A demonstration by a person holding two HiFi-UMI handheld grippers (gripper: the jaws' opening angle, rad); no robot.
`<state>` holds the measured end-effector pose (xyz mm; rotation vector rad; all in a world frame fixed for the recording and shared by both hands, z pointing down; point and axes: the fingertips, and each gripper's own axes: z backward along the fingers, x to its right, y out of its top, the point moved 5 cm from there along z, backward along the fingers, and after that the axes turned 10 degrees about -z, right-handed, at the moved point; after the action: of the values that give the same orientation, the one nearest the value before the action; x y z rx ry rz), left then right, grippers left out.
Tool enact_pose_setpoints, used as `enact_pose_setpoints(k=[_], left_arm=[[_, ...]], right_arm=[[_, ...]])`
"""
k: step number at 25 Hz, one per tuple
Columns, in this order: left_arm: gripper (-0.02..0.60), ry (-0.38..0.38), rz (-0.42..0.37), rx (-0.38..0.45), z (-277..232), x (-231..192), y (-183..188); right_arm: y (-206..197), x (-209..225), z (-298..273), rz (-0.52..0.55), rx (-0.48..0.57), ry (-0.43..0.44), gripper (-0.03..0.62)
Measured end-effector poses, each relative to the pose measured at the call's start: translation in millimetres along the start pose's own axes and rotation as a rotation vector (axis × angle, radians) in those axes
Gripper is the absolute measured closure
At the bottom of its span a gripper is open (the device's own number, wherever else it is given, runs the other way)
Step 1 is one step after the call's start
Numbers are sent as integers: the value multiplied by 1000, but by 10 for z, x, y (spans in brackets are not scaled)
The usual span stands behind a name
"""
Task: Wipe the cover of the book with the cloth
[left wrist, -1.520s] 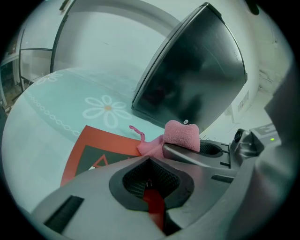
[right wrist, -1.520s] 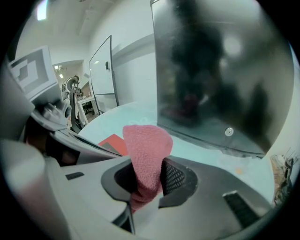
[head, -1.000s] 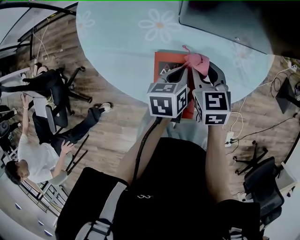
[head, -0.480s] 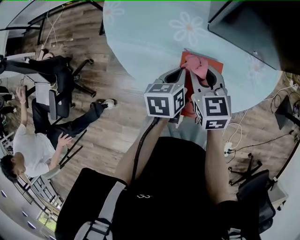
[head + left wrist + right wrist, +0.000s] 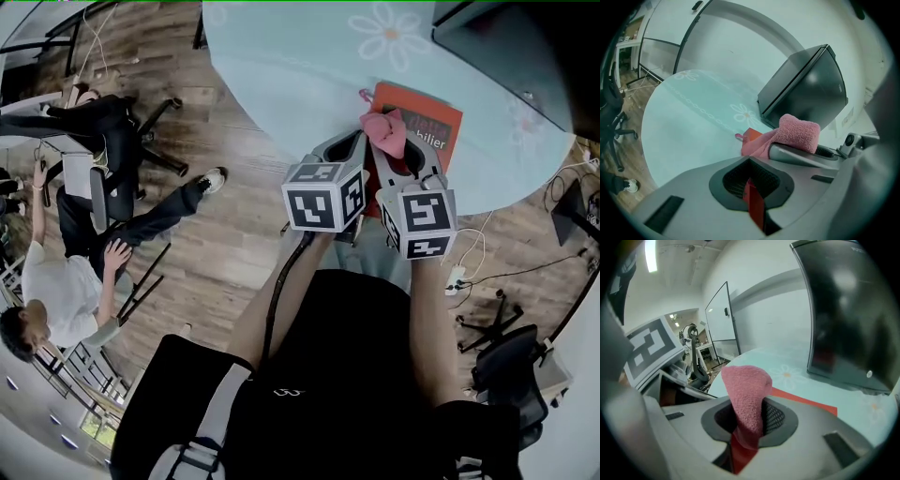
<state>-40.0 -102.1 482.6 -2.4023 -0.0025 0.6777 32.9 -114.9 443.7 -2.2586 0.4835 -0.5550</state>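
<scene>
A red book (image 5: 427,127) lies on the pale round table (image 5: 300,66), near its front edge. My right gripper (image 5: 392,142) is shut on a pink cloth (image 5: 385,131), which bunches over the book's left edge. In the right gripper view the cloth (image 5: 745,390) stands up out of the jaws (image 5: 745,427), and the book (image 5: 806,401) lies just beyond. My left gripper (image 5: 360,141) sits close beside the right one, jaws together. In the left gripper view (image 5: 752,187) a strip of red shows in the narrow slit, with the cloth (image 5: 797,133) and a book corner (image 5: 752,135) ahead.
A dark box-like unit (image 5: 506,47) stands at the back right of the table, close behind the book. On the wooden floor to the left is an office chair (image 5: 112,159), and a person (image 5: 66,291) sits there. Cables and another chair (image 5: 511,366) are at the right.
Both grippers and the cloth have moved left across the book, from its far right corner to its left edge. The book has stayed put on the table.
</scene>
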Motion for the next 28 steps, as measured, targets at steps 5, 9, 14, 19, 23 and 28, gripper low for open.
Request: enact_pose_setpoints(k=[5,9,14,19,23,28], left_arm=[[569,-5,19,-21,-50,-55,-58],[569,-9,6,-27,-28,-29,-76],[569,-30,-25,-42,-38,56,-92],[569,-53,-45,-50,-64,131,-113],[569,-74,-60,-67,-96,226,-156],[569,-96,-83,-88,-132,338,-208]], right_arm=[[-120,30,-50,-21,-35,-1,499],[-184,44,-6,-34,-40,-16,499],[-242,115,66,-64,-35,-50,499],[-289,187,135,-84,-26,-79,499],[-335,258,203,-95,-27,-102,499],[-403,372,308,-114,-26,-113,496]])
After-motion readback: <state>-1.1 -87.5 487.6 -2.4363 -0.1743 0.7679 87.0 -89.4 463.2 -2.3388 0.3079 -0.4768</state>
